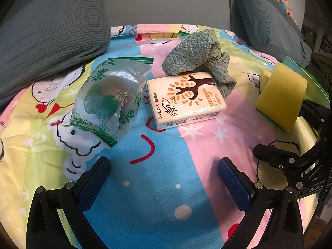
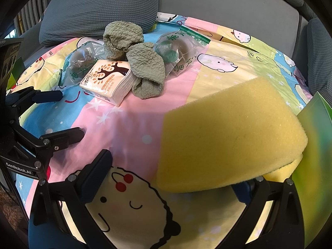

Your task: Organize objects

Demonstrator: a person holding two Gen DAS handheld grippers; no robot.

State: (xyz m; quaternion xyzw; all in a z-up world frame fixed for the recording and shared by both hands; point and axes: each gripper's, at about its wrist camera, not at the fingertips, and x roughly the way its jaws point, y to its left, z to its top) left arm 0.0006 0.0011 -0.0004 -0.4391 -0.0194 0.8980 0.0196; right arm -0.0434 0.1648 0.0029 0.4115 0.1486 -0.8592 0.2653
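Grey sofa cushions (image 1: 54, 27) back a cartoon-printed bedsheet (image 1: 157, 178) in pastel blue, pink and yellow stripes, spread flat as the work surface.

The left gripper (image 1: 164, 174) hovers low over the sheet with its blue-padded fingers spread wide and nothing between them. Directly ahead of it lies the cream tissue pack with a brown tree print (image 1: 185, 99), flat, its long axis angled up toward the right. This gripper is clearly the nearer one to it.

Just left of the pack stands a clear plastic bag with green lettering holding a round brown cake (image 1: 110, 97); a second such bag (image 2: 178, 49) shows in the right wrist view. A crumpled grey-green terry cloth (image 1: 199, 58) touches the pack's far edge and drapes against its right corner, so a lift may drag the cloth.

The right gripper (image 2: 176, 176) carries a yellow foam sponge block (image 2: 228, 137) that rests against its right finger; the left finger stands clear of the foam, so I cannot tell whether it is truly pinched. A green-edged sheet (image 2: 311, 145) sits just beside it, at the right.
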